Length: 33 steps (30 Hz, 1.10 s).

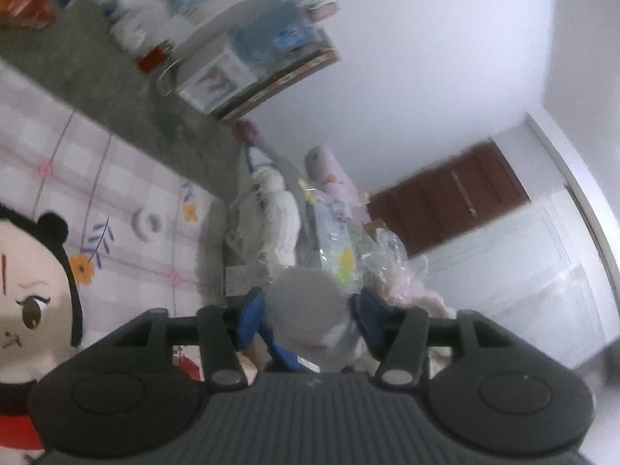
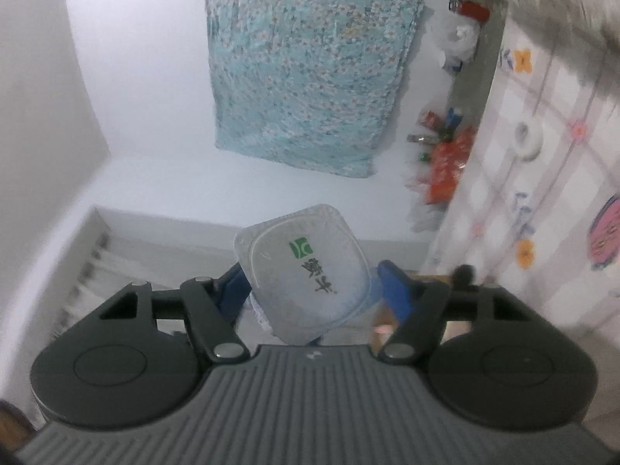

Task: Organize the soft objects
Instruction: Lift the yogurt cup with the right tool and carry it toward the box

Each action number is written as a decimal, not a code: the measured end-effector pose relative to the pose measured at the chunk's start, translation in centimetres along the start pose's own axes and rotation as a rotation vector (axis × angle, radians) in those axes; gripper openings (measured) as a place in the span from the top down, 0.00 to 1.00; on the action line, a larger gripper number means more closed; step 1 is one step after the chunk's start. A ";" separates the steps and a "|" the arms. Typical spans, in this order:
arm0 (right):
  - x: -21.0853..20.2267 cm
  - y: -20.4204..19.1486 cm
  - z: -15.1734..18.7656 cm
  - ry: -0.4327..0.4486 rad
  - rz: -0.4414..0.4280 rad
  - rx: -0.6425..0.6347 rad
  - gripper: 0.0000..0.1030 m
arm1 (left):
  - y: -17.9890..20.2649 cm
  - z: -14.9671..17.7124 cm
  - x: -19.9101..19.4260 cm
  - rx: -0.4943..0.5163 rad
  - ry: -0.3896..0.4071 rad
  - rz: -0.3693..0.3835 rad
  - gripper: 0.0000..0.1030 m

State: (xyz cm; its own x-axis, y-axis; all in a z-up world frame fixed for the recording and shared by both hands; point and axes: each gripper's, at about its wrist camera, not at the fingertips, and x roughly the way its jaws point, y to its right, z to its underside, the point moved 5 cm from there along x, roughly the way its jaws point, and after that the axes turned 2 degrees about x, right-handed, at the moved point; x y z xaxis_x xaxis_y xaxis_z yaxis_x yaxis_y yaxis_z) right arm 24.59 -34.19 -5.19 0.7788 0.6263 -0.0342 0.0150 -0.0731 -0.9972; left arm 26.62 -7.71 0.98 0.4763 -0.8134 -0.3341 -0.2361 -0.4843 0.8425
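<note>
Right now both grippers are mid-carry. The left gripper [image 1: 308,323] is squeezed on a pale grey see-through tub [image 1: 310,319]. The right gripper [image 2: 306,290] is squeezed on a clear plastic box with a green mark [image 2: 304,271]. Beside the left one sits a black-haired plush doll [image 1: 37,290] on the pink checked cloth [image 1: 128,178]. Next, I think, each tub needs a spot to be set down gently.

Walls: white wall [image 2: 147,77] standing bare; floral teal cloth [image 2: 306,77] hanging on it
Door: dark brown door [image 1: 449,201] sitting beside white cabinet [image 1: 515,271]
</note>
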 end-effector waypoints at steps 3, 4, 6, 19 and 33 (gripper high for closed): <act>-0.9 -0.9 0.6 -0.041 0.126 -0.098 0.32 | 0.4 1.0 -1.7 0.080 0.003 -0.027 0.33; -1.1 -1.0 0.9 -0.062 0.179 -0.137 0.32 | 0.5 1.6 -2.3 0.122 0.000 -0.063 0.33; -1.0 -1.4 2.0 -0.117 0.304 -0.238 0.33 | 0.7 3.0 -3.2 0.201 -0.016 -0.125 0.32; 3.3 1.9 11.5 -0.528 0.884 -0.868 0.34 | -2.0 14.0 -4.2 0.754 -0.168 -0.549 0.28; 3.1 3.9 13.1 -0.669 0.918 -0.915 0.28 | -4.0 18.1 -2.5 0.844 -0.276 -0.509 0.27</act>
State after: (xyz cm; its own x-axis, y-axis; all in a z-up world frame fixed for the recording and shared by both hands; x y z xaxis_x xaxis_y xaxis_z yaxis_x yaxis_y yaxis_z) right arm 18.88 -22.40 -10.04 0.3064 0.3065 -0.9012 0.2683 -0.9362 -0.2271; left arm 11.04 -9.54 -9.23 0.5000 -0.4419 -0.7448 -0.6305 -0.7753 0.0368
